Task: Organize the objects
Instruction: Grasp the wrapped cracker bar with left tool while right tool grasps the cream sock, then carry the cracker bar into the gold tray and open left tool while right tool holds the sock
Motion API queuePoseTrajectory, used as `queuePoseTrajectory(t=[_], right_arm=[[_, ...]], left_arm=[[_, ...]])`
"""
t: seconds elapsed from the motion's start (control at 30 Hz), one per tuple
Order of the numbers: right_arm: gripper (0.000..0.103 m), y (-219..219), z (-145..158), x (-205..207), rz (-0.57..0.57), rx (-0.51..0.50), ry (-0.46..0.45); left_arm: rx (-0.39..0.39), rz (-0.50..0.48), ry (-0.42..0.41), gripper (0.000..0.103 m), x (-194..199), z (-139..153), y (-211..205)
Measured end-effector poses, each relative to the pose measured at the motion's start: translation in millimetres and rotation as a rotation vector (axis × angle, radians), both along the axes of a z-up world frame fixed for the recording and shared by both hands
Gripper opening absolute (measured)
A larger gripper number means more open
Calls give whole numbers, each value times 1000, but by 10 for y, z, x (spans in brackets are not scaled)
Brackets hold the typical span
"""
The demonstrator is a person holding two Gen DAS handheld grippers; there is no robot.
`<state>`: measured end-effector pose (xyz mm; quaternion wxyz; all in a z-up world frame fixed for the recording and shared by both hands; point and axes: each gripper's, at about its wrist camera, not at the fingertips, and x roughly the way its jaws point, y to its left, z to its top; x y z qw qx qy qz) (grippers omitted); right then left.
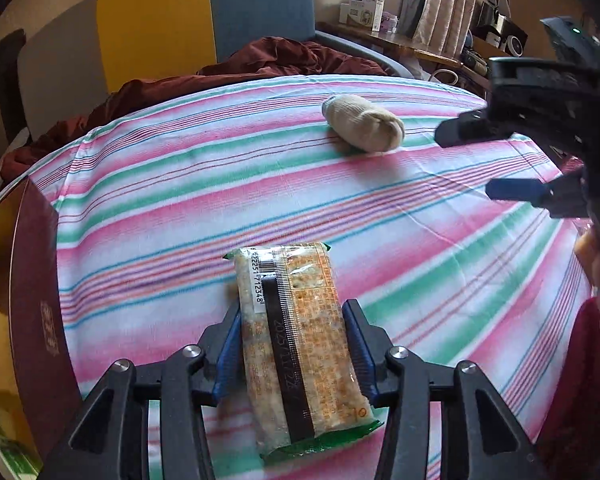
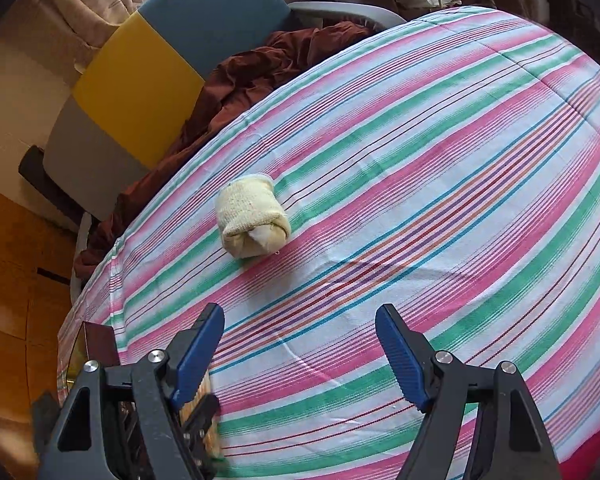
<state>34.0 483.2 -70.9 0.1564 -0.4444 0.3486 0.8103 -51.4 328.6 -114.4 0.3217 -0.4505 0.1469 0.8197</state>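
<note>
My left gripper is shut on a clear snack packet with a black strip and green ends, held just above the striped cloth. A rolled cream sock lies on the cloth farther back. My right gripper comes in from the right edge of the left wrist view, open and empty. In the right wrist view the right gripper is open above the cloth, with the sock ahead and to the left. A bit of the packet shows behind its left finger.
A dark red box with yellow and green packets inside stands at the left edge; its corner shows in the right wrist view. A maroon blanket and a yellow, blue and grey headboard lie behind. A cluttered shelf stands far right.
</note>
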Motion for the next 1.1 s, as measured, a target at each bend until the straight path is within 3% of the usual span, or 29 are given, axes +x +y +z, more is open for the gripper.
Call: queuePoseTrajectory(t=[0.23, 0.43, 0.73, 0.77, 0.8, 0.97, 1.1], right_arm=[[79, -130, -6, -100, 65, 24, -32], [79, -203, 157, -585, 151, 155, -53], [75, -15, -231, -1325, 167, 233, -207], [58, -19, -274, -1338, 191, 220, -205], [56, -52, -266, -1318, 207, 240, -194], [55, -299, -259, -960, 350, 274, -199], [53, -353, -281, -472, 376, 179, -208]], left_arm=[[49, -41, 46, 48, 90, -19, -118], [78, -43, 56, 48, 116, -47, -164], [104, -43, 61, 49, 154, -65, -205], [109, -43, 57, 49, 147, -66, -214], [116, -42, 54, 49, 143, -68, -222], [117, -42, 57, 50, 148, -70, -226], [98, -46, 75, 50, 175, -67, -175]])
